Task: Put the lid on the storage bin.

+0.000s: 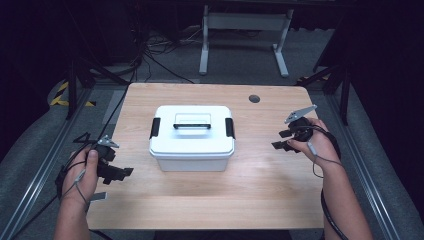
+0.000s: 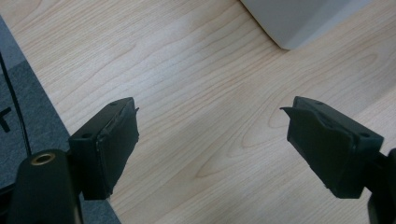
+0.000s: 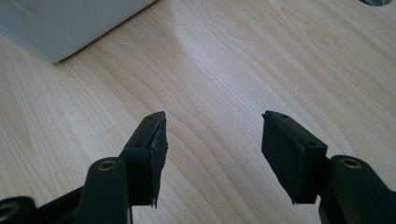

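Well, the table (image 1: 260, 200) takes up most of the scene: pale wood, with a small round hole (image 1: 254, 98) near its far right corner and grey floor (image 1: 30, 150) around it. Beyond it stands a white frame (image 1: 245, 30) with cables (image 1: 150, 55) trailing across the floor.

At the middle of the table sits the box (image 1: 192, 137), white with a lid on top. Its black handle (image 1: 192, 125) lies flat on the lid, and a black latch (image 1: 155, 127) shows at each end; both look pressed down, so I judge the box shut. A corner of it shows at the top of the left gripper view and of the right gripper view.

A person's hands flank the box. The left gripper (image 1: 120, 172) hovers near the table's left edge, well apart from the box, its jaws spread wide with only bare wood between them. The right gripper (image 1: 281, 140) hangs to the right of the box, nearer but not touching, its jaws likewise apart and empty.

As I read it, nothing has begun yet: the latches are untouched and the lid is on. Reaching in, freeing each latch and lifting the lid all seem left to do.
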A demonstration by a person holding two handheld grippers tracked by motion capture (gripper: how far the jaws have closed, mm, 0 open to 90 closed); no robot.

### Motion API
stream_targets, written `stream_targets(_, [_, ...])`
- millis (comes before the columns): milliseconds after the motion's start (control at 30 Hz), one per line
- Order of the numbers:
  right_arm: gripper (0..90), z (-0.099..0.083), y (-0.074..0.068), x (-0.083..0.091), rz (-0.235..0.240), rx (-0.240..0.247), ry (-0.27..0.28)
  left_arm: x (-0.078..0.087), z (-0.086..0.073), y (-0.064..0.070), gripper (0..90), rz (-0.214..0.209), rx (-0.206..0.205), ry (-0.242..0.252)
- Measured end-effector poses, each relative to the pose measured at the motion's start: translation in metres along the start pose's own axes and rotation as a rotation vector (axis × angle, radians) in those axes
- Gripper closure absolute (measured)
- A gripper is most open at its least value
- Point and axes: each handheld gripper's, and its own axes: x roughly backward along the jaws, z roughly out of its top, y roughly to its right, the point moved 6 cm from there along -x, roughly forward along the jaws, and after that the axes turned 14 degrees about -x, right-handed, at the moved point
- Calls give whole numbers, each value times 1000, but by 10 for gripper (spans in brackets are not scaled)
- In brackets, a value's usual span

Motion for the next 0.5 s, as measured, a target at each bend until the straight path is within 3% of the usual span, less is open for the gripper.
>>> stream_targets(500, [382,-21,0,-22,0,-20,-63,-1,1,0,169,-9,-11,-3])
